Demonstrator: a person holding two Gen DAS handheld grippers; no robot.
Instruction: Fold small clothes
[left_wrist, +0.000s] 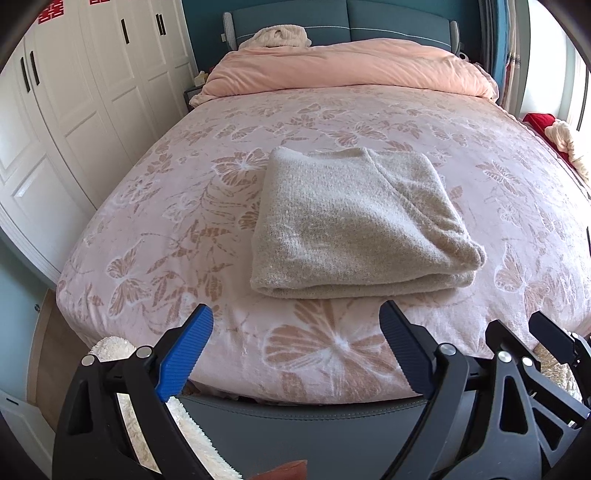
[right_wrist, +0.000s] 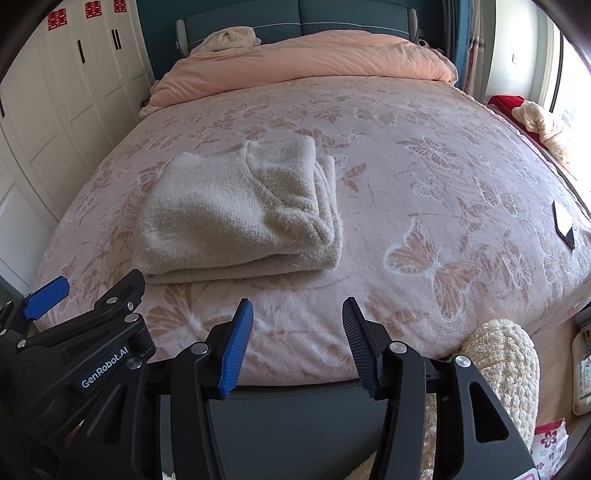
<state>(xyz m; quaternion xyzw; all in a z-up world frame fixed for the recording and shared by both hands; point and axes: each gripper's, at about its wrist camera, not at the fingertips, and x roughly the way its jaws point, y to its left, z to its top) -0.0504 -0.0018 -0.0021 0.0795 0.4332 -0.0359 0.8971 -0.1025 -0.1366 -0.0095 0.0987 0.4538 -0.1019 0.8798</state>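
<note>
Cream knit, that is the sweater (left_wrist: 354, 221), folded into a thick square near the foot of the bed (left_wrist: 147, 221), its doubled edge toward me; I judge the folding done. Both claws hover short of it, apart from the cloth: my left gripper (left_wrist: 295, 325) gapes wide and empty, my right gripper (right_wrist: 297, 321) is parted less and also empty. White wardrobe doors (left_wrist: 74, 92) stand left, a peach duvet (left_wrist: 351, 66) is heaped by the headboard, a phone (right_wrist: 563, 223) lies far right.
</note>
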